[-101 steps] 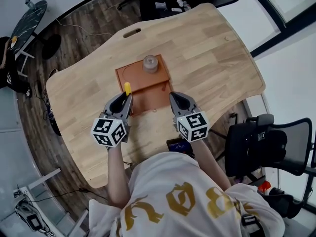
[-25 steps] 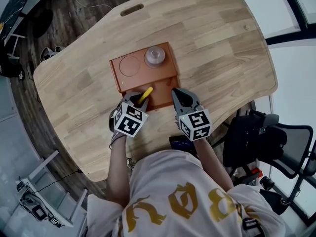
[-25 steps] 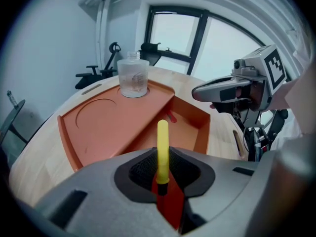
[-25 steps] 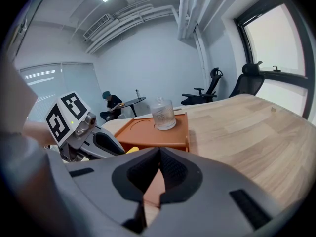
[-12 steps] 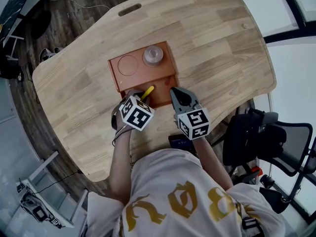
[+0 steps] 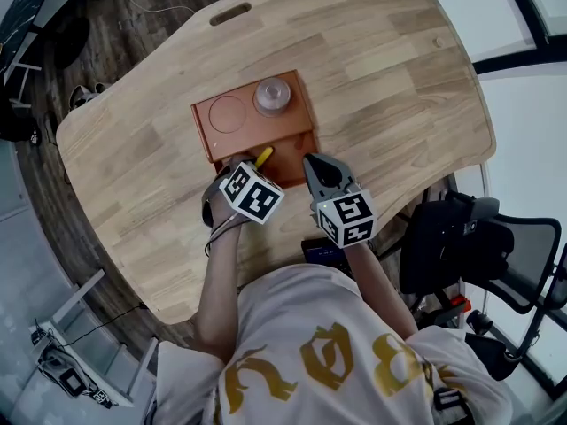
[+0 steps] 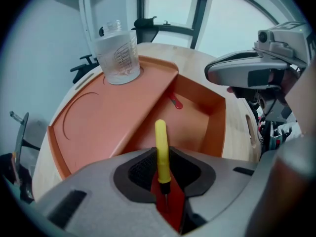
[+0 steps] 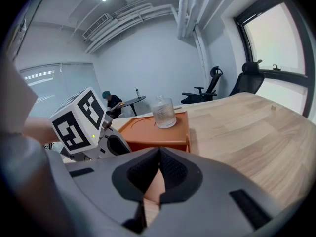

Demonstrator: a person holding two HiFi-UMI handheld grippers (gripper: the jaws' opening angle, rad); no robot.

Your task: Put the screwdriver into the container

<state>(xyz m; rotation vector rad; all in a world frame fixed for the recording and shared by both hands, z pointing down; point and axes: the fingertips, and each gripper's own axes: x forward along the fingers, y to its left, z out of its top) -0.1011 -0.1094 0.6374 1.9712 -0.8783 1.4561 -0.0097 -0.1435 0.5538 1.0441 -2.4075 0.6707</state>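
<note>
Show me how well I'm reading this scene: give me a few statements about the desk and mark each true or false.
1. The left gripper is clamped on a yellow-handled screwdriver. True.
2. The screwdriver lies loose inside the container. False: it is held in the left gripper's jaws, its handle pointing over the container's deep compartment.
3. The clear jar lies tipped over on the wood. False: it stands upright on the container's flat raised part.
4. The right gripper is shut with nothing between its jaws. True.
</note>
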